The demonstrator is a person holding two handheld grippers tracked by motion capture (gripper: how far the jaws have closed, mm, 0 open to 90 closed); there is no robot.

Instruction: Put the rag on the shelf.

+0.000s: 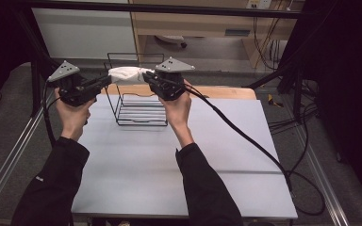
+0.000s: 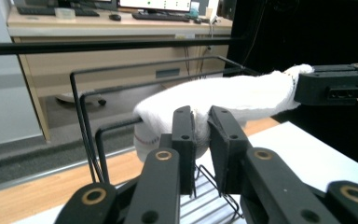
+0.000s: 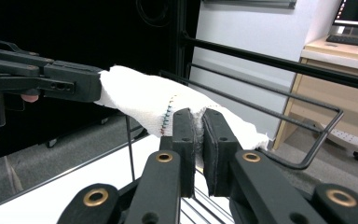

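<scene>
A white cloth [image 1: 126, 74] is stretched between the two tools, held above the top rails of the black wire rack [image 1: 139, 113] on the white table [image 1: 169, 165].

Left gripper [image 2: 201, 126]: cloth lies between the jaws, but in the left gripper view a gap shows beside the right-hand jaw; the pads do not look pressed home, and the hold is judged slack.

Right gripper [image 3: 198, 128]: jaws pressed nearly together, a thin fold of cloth pinched between the pads.

Handling, as judged: light, soft, limp knit fabric; no stiffness of its own, so it sags wherever it is unsupported. Rough weave, unlikely to slip from rubber pads. Not fragile, though the loose weave could snag on rail ends. Best taken at the ends, as now, with a fold bunched between the pads and kept taut.

Hard to make out: whether the cloth touches the rack's rails beneath it; the lower side of the cloth is hidden by the jaws. Whether it is a towel or a glove cannot be told. The rack's far side is blocked in the high view by the hands.
</scene>
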